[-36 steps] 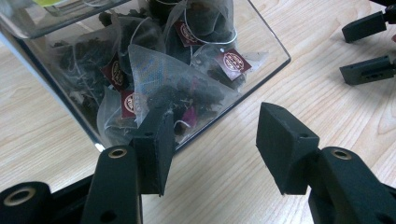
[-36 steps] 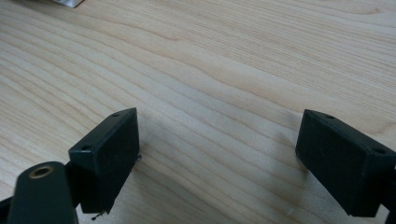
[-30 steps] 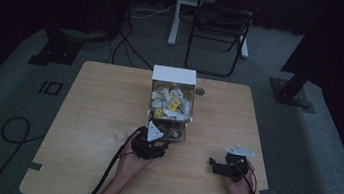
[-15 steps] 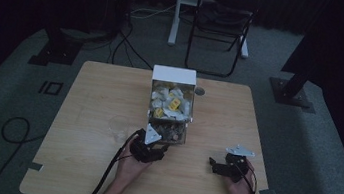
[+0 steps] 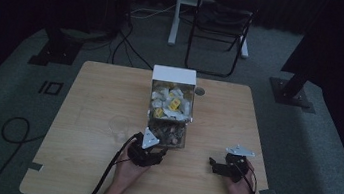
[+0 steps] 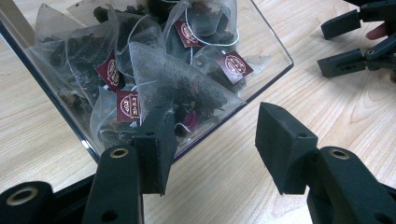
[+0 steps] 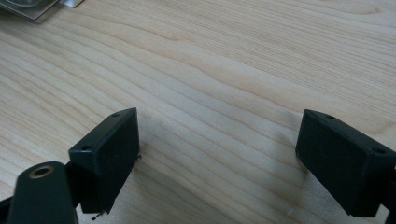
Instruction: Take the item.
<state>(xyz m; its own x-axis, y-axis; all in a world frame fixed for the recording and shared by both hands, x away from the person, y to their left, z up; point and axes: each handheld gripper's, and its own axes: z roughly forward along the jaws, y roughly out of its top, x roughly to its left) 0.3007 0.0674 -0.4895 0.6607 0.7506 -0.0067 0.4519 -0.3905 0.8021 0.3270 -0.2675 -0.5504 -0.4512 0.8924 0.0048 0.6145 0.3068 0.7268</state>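
The left gripper [image 6: 212, 147] sits at the near corner of the clear box [image 6: 275, 44] of tea bags [image 6: 187, 88], jaws parted, one jaw against the box wall, nothing clasped between them; the box stands mid-table [image 5: 89, 96], in front of a white box [image 5: 174, 74] of sachets; the right gripper [image 7: 217, 163] rests on bare wood, jaws spread wide, holding nothing.
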